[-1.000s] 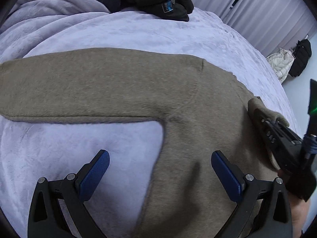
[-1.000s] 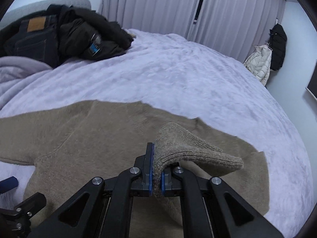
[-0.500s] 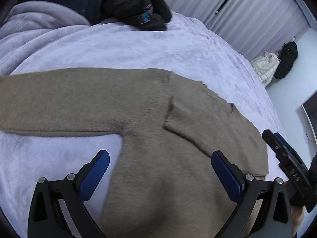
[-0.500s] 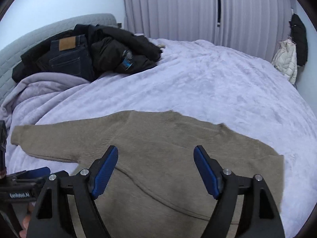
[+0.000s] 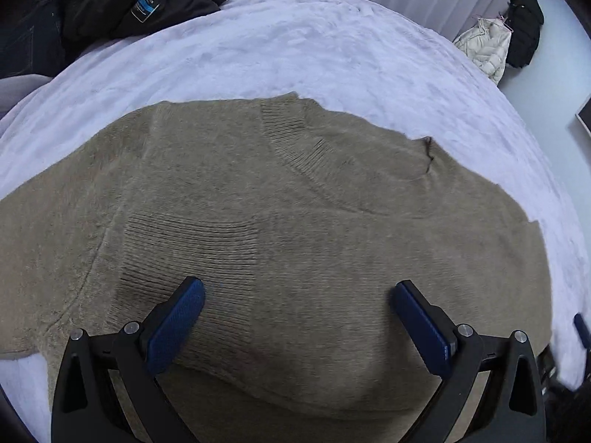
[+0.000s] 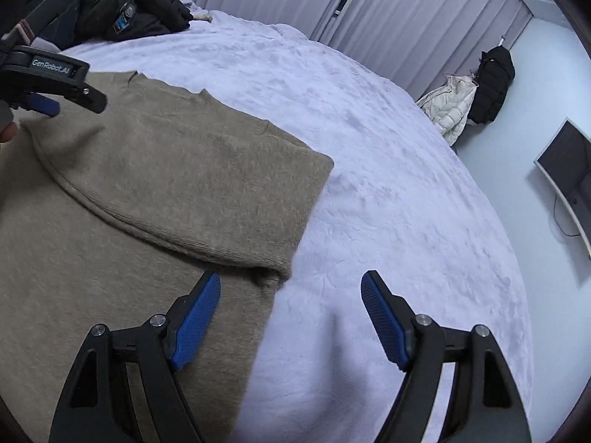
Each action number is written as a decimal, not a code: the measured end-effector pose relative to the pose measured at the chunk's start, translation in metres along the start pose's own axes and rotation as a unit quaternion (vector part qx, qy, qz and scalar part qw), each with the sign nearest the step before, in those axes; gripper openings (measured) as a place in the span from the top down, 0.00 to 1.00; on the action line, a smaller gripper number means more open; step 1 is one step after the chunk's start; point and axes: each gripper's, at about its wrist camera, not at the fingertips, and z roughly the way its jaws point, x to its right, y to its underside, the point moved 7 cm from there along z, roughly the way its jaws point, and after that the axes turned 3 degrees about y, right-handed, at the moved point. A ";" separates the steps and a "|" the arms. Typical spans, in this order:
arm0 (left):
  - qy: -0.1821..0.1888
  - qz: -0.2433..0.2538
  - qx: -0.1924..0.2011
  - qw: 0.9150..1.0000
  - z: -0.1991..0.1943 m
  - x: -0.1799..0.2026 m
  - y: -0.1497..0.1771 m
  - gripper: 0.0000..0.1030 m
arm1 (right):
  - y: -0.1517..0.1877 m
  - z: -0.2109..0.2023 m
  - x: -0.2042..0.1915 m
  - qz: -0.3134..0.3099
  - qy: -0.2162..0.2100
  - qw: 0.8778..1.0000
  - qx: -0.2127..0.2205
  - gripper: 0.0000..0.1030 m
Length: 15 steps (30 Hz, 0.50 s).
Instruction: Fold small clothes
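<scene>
So the tan knit sweater (image 5: 295, 221) is lying flat on the lavender fleece blanket (image 5: 295, 37) that's covering the bed, ribbed neckline (image 5: 295, 140) pointing toward the far side. One sleeve is lying folded across the body, and its ribbed cuff (image 5: 192, 243) is sitting right in front of the left gripper (image 5: 295, 313).

That left gripper is hanging over the sweater's chest with its blue pads (image 5: 177, 325) spread wide, nothing pinched between them. Can't really tell if the tips are touching the knit or just floating above it.

The right gripper (image 6: 290, 317) is also gaping wide and carrying nothing. It's hovering over the sweater's right-hand edge in its own view: the left pad (image 6: 195, 321) is showing over the tan fabric while the other pad (image 6: 384, 317) is showing over bare blanket. Just ahead of it the folded-over sleeve is making a thick rounded fold (image 6: 192, 184), with its corner sitting near the garment's side edge.

In the right wrist view the left gripper is poking in at the top left, black frame with a blue pad tip, and a bit of the person's finger (image 6: 7, 131) is peeking in beside it.

Background stuff: a pile of dark clothes (image 6: 122, 11) at the far end of the bed, pale curtains (image 6: 369, 7), a cream puffer jacket (image 6: 450, 107) and a black coat (image 6: 495, 81) hanging on the wall, and a screen (image 6: 565, 170) mounted at the right.
</scene>
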 end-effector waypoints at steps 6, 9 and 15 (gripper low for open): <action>-0.005 0.018 0.017 1.000 -0.004 -0.009 0.011 0.00 | 0.039 0.040 0.087 0.180 0.010 0.980 -0.081 0.23; -0.037 0.039 0.017 0.998 -0.007 0.000 0.010 0.00 | 0.038 0.020 0.111 0.247 -0.064 0.966 -0.046 0.23; -0.004 0.001 0.033 0.999 -0.037 0.006 0.012 0.00 | -0.051 -0.006 0.021 0.105 -0.184 0.977 0.020 0.23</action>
